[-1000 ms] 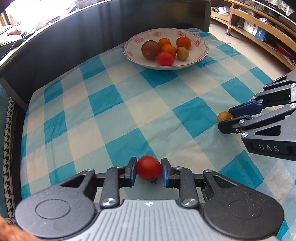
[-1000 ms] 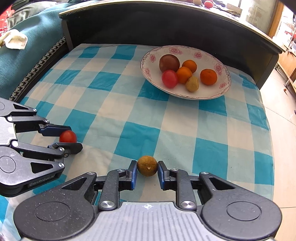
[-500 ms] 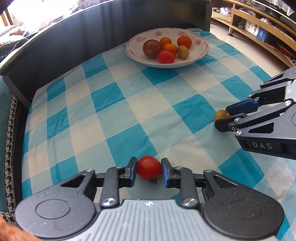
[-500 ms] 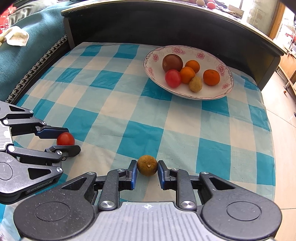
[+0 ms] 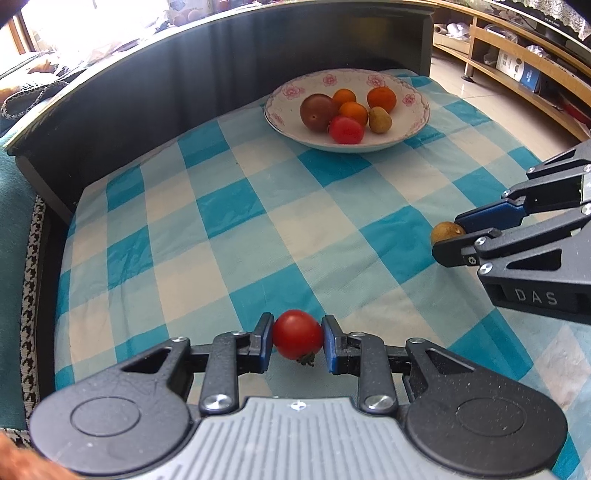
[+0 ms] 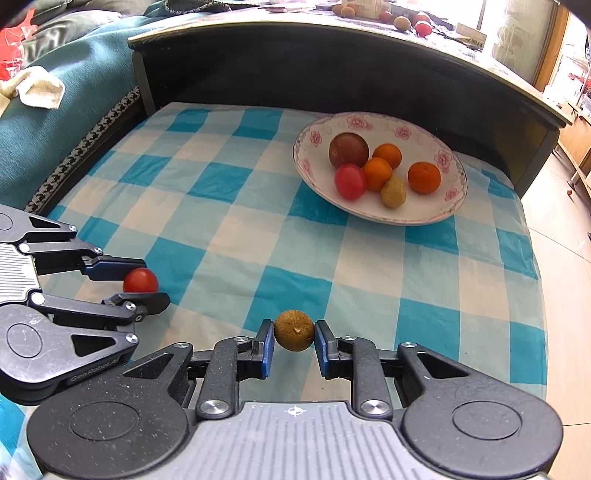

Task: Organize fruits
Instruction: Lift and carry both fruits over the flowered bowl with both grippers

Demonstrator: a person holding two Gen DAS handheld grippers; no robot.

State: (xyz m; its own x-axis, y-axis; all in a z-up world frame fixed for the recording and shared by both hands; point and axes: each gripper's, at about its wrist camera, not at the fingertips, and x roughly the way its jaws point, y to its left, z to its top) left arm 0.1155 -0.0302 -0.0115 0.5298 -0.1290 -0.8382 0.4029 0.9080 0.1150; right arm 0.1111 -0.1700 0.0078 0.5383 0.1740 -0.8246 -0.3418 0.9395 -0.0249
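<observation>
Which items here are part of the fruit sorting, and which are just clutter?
In play:
- red tomato in the left claw
- brown fruit in the right claw
- flowered bowl, holding six fruits already

Lying about:
- white cloth on the teal cover
- fruits on the back ledge
- wooden shelves with oddments
</observation>
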